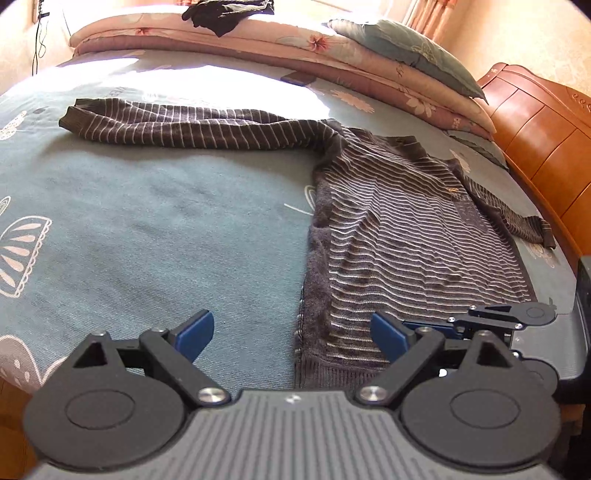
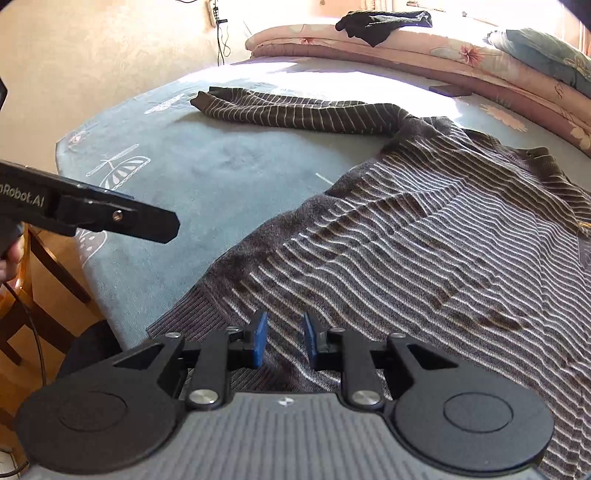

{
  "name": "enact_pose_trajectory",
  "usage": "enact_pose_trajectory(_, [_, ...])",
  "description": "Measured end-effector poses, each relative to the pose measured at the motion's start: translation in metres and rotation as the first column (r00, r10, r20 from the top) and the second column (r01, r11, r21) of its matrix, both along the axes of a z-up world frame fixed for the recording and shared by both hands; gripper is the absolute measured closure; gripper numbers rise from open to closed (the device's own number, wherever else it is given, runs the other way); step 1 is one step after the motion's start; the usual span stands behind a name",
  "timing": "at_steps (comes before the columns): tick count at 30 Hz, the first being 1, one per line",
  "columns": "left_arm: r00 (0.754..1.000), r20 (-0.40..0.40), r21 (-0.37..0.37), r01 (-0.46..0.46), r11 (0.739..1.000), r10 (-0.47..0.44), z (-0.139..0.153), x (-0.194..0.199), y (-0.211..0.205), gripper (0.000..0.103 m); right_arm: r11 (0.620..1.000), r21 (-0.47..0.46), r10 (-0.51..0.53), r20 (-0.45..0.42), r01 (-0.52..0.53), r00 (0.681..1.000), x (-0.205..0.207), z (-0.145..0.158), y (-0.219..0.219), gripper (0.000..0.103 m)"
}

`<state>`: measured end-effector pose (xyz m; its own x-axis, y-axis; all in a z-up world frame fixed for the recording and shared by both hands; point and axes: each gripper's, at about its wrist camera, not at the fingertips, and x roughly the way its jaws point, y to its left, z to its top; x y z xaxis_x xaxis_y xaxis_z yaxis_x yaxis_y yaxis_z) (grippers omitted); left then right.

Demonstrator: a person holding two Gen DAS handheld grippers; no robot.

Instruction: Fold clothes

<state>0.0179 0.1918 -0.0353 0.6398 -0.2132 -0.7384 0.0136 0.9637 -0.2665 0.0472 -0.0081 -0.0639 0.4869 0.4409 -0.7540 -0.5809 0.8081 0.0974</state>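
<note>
Ribbed hem of striped knit sweater point(image 2: 388, 240) lies flat.

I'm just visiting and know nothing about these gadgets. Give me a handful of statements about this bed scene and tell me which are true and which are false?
1. The striped sweater lies spread on the blue-green bedsheet. True.
2. Both of its sleeves are folded across the body. False: the long sleeve stretches out sideways over the sheet.
3. The left gripper has its jaws spread wide with nothing gripped. True.
4. The right gripper is clamped on a pillow. False: its jaws stand slightly apart above the sweater's hem, pinching nothing.
5. A dark garment lies on top of the folded floral quilt. True.
6. The sweater is plain red. False: it is dark grey-brown with pale stripes.
</note>
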Motion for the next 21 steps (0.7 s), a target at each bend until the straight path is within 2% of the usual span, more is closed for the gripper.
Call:
enact_pose_trajectory(3, [1.0,0.0,-0.001,-0.009,1.0,0.009,0.0,-0.002,0.002,0.012,1.0,0.002,-0.023,-0.052,0.023,0.998,0.018,-0.015,0.009,0.077])
enact_pose_trajectory(5, [1.0,-0.001,-0.003,-0.009,1.0,0.009,0.001,-0.004,0.003,0.012,0.999,0.045,-0.022,-0.065,0.025,0.998,0.022,-0.019,0.014,0.077])
enact_pose_trajectory(7, [1.0,-0.003,0.0,-0.011,1.0,0.011,0.002,-0.005,0.004,0.012,0.996,0.086,-0.013,-0.096,0.021,0.995,0.025,-0.021,0.023,0.072])
enact_pose_trajectory(9, [1.0,-0.001,0.005,-0.016,1.0,0.016,0.004,-0.006,0.004,0.012,0.997,0.076,0.012,-0.085,-0.005,0.996,0.022,-0.02,0.032,0.065])
enact_pose_trajectory(12, [1.0,0.005,-0.013,-0.02,1.0,0.02,0.007,-0.008,0.006,0.012,0.997,0.058,0.046,-0.072,-0.042,0.996,0.016,-0.015,0.036,0.066])
enact_pose_trajectory(14, [1.0,0.015,-0.052,-0.004,0.999,0.005,0.01,-0.009,0.006,0.012,0.997,0.072,0.03,-0.061,-0.026,0.998,0.011,-0.006,0.019,0.067])
enact_pose_trajectory(17, [0.998,0.028,-0.118,0.05,0.992,-0.047,0.011,-0.003,-0.003,0.009,0.999,0.024,-0.041,0.015,0.04,0.999,0.001,0.006,-0.012,0.066])
enact_pose_trajectory(19, [0.994,0.026,-0.139,0.106,0.985,-0.103,0.008,0.006,-0.018,0.009,0.993,-0.014,-0.116,0.058,0.117,0.991,-0.004,0.01,-0.041,0.066])
enact_pose_trajectory(21, [0.986,0.015,-0.143,0.167,0.975,-0.167,0.003,0.018,-0.039,0.009,0.978,-0.036,-0.201,0.065,0.203,0.978,-0.007,0.01,-0.072,0.066])
